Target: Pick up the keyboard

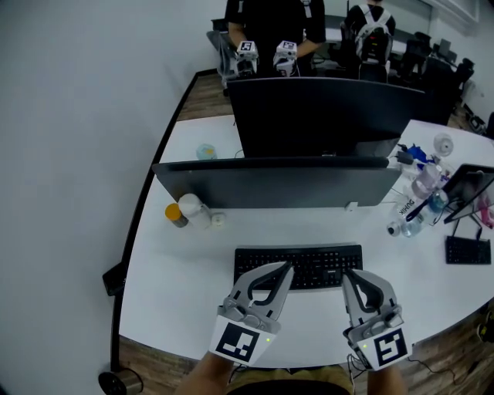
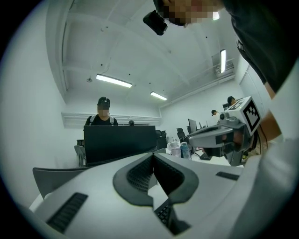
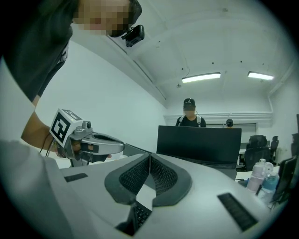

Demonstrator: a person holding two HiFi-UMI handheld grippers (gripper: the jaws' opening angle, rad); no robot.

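The only print in sight is the black-and-white square marker on each of your cubes [image 1: 235,342], plus a line of lettering on a white label [image 1: 405,207] beside the bottles, which is too small to read.

Your left gripper [image 1: 289,267] has its jaws pressed together with nothing between the pads. Your right gripper [image 1: 348,275] is the same, jaws together and empty. Both point level toward 12 o'clock. The left tip sits over the front left part of the keyboard [image 1: 309,258] and the right tip over its front right corner. Each gripper view shows keys just below the meeting pads, but you cannot tell whether either tip touches them.

The keyboard lies flat on the white table [image 1: 193,308], straight ahead of you and parallel to the near edge.

At 12 o'clock from it stands the back of a wide dark monitor [image 1: 278,185], with a second monitor [image 1: 324,116] behind that. A person [image 1: 270,23] beyond them holds another pair of grippers. At 10 o'clock are an orange-topped jar [image 1: 175,214] and a white cup [image 1: 191,206], touching. At 2 o'clock stands a cluster of bottles [image 1: 426,183], and at 3 o'clock lies a small black keypad [image 1: 467,251], well apart from the keyboard.
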